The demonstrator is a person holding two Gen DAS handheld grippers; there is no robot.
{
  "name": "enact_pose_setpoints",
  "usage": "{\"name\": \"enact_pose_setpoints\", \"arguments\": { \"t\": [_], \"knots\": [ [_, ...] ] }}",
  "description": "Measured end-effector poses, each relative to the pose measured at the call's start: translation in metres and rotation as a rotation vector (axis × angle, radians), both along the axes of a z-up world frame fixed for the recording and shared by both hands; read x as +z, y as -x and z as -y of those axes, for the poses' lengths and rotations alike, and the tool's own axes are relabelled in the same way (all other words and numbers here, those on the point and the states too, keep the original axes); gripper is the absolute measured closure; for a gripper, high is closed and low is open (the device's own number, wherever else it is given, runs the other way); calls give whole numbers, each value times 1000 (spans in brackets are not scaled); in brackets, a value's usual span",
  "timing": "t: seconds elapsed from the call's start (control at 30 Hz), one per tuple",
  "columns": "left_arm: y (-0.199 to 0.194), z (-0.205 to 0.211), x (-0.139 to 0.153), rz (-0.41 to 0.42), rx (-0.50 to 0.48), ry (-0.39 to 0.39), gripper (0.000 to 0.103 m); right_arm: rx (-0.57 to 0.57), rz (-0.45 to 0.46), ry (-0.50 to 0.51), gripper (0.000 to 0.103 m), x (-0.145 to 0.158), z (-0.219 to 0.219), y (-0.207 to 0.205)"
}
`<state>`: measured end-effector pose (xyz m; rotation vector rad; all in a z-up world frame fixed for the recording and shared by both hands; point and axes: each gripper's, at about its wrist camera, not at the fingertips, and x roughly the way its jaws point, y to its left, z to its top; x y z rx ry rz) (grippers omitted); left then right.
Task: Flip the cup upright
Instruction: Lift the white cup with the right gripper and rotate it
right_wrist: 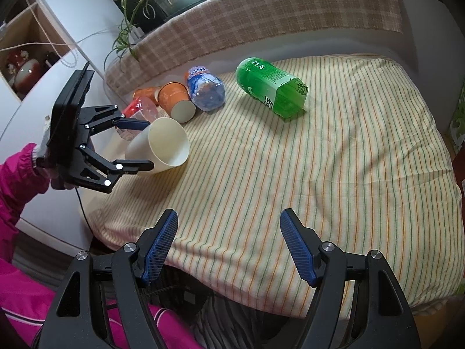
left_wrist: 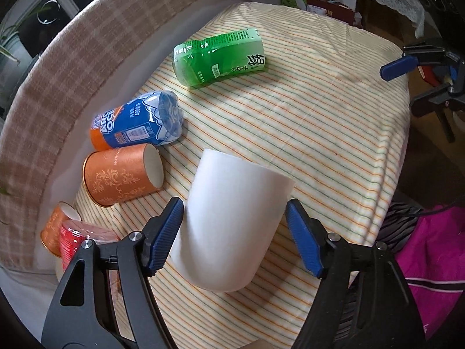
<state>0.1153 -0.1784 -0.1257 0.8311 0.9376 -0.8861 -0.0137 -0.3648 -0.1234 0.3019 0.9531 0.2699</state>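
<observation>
A white paper cup (left_wrist: pixel 232 221) lies on its side on the striped tablecloth (left_wrist: pixel 334 133), its mouth pointing away from me; in the right wrist view the cup (right_wrist: pixel 162 145) shows its open mouth. My left gripper (left_wrist: pixel 234 232) is open, with a blue pad on each side of the cup's base end; whether the pads touch it I cannot tell. It also shows in the right wrist view (right_wrist: pixel 139 145) around the cup. My right gripper (right_wrist: pixel 229 244) is open and empty over the table's near edge; one blue finger of it (left_wrist: pixel 398 68) shows at the far right.
A green bottle (left_wrist: pixel 218 58), a blue and orange bottle (left_wrist: pixel 139 122), an orange cup (left_wrist: pixel 122 174), a second orange cup (left_wrist: pixel 58 226) and a red clear cup (left_wrist: pixel 78 238) lie on their sides at the left. A checked cushion (right_wrist: pixel 261 17) borders the table.
</observation>
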Motion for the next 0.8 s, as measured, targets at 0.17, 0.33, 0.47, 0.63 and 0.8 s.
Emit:
{"name": "enact_pose_setpoints", "arguments": {
  "t": [0.17,0.33,0.47,0.63,0.8],
  "knots": [
    [-9,1,-1,-67,102,40,29,-2,2,0,30,0,0,0],
    [-20,-6,0,-137,246,140,30,-6,2,-6,30,-2,2,-3],
    [-25,-14,0,-166,361,206,30,3,0,-19,30,-4,-1,-4],
    [-23,-26,1,-203,497,309,31,1,-6,-63,30,-8,-9,-13],
    [-24,-43,1,-248,558,367,30,-26,-22,-153,30,-13,-20,-26]
  ]
}}
